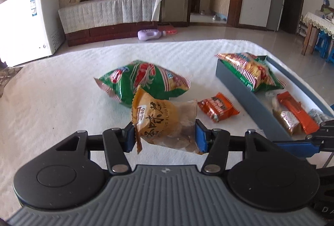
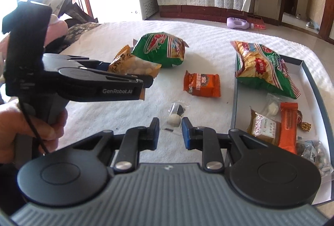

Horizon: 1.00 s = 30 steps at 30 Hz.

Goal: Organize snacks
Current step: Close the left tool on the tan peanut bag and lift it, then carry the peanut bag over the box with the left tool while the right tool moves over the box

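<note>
Tray (image 2: 235, 88) — chip bag (image 2: 265, 67), sm. snacks inside.

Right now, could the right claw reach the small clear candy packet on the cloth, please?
Probably yes. The right claw is open and empty, and the candy packet lies just ahead of its fingertips with nothing between them. The left claw, holding the peanut bag, sits off to the side.

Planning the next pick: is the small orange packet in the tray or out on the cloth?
Out. The orange packet lies on the white cloth, left of the tray wall, apart from it.
</note>
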Each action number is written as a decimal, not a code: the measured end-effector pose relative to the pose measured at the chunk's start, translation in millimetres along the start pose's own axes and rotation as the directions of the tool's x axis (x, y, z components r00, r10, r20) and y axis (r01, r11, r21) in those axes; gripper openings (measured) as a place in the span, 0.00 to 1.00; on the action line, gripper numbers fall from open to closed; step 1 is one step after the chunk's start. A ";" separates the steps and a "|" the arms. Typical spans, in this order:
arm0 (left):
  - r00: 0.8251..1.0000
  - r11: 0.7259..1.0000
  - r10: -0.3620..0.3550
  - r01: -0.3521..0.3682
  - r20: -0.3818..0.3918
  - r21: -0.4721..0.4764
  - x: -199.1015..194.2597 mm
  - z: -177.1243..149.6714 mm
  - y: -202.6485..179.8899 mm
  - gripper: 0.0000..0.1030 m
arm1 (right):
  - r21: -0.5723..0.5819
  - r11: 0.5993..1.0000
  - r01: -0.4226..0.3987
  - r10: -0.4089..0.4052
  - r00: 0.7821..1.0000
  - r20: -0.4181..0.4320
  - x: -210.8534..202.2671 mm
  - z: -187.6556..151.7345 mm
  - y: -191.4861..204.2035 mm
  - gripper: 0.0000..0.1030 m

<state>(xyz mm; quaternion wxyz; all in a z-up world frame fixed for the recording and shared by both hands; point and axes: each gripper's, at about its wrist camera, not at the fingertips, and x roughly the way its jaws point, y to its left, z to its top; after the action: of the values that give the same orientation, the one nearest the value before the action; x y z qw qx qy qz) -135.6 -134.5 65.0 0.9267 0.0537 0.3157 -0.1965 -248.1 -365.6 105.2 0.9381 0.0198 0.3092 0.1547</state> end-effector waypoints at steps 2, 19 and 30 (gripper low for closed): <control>1.000 1.000 -0.018 0.018 0.015 -0.007 -4.7 3.9 -3.6 0.59 | 0.000 1.000 0.000 0.000 1.000 0.009 -4.0 0.5 -0.7 0.26; 0.994 0.996 -0.088 0.088 0.059 0.011 -8.5 16.3 -51.6 0.59 | 0.054 0.997 0.048 -0.051 0.997 0.058 -31.8 -5.4 -31.8 0.26; 0.984 0.987 -0.159 0.155 0.077 0.049 -7.4 21.7 -97.0 0.59 | 0.118 0.988 0.101 -0.109 0.992 0.068 -47.8 -15.7 -62.6 0.26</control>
<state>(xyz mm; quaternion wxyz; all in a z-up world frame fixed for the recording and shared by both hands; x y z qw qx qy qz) -167.3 -225.8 89.0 0.9190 0.0405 0.2769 -0.2777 -276.3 -440.6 111.6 0.9531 0.0631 0.2831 0.0863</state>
